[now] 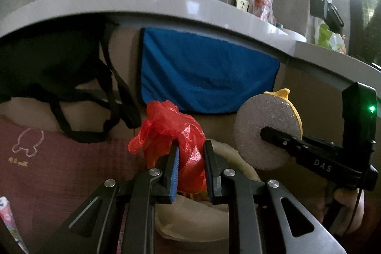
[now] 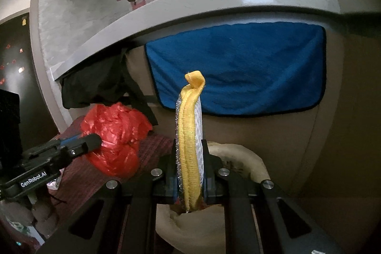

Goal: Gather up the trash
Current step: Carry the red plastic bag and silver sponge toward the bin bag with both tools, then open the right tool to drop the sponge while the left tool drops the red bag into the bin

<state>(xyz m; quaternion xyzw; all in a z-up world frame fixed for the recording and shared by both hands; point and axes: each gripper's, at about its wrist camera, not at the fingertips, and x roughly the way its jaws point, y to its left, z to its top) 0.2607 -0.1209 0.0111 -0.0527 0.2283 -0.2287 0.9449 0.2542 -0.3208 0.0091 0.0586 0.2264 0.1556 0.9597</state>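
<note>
The left gripper (image 1: 190,166) had its two fingers closed partway on a crumpled red plastic bag (image 1: 171,132), which bulged up and out to the left above the pads. In the right wrist view the same bag (image 2: 114,137) hung off that gripper (image 2: 95,142), held clear above a dark red cloth (image 2: 152,146).

The right gripper (image 2: 190,170) was squeezed tight on a round scrubbing pad (image 2: 189,135), seen edge-on there: a yellow cloth rim with a small loop on top and a glittery silver face on each side. From the left wrist view the pad (image 1: 266,130) showed its pale round face, with one black finger of the right gripper (image 1: 281,138) lying across it. A hand (image 1: 350,208) could be made out below that tool's handle, though it was dim.

Both pieces of trash were held side by side, near each other but apart. Just under the two grippers stood a pale, soft-rimmed container (image 2: 240,158), perhaps a bag or bin with its edge rolled over; the light was too poor to be sure.

Behind them a blue towel (image 1: 207,73) hung from the edge of a grey counter (image 1: 147,6), with a black garment (image 1: 54,58) and its straps draped to the left. Two bottles (image 1: 252,1) stood on the counter.
</note>
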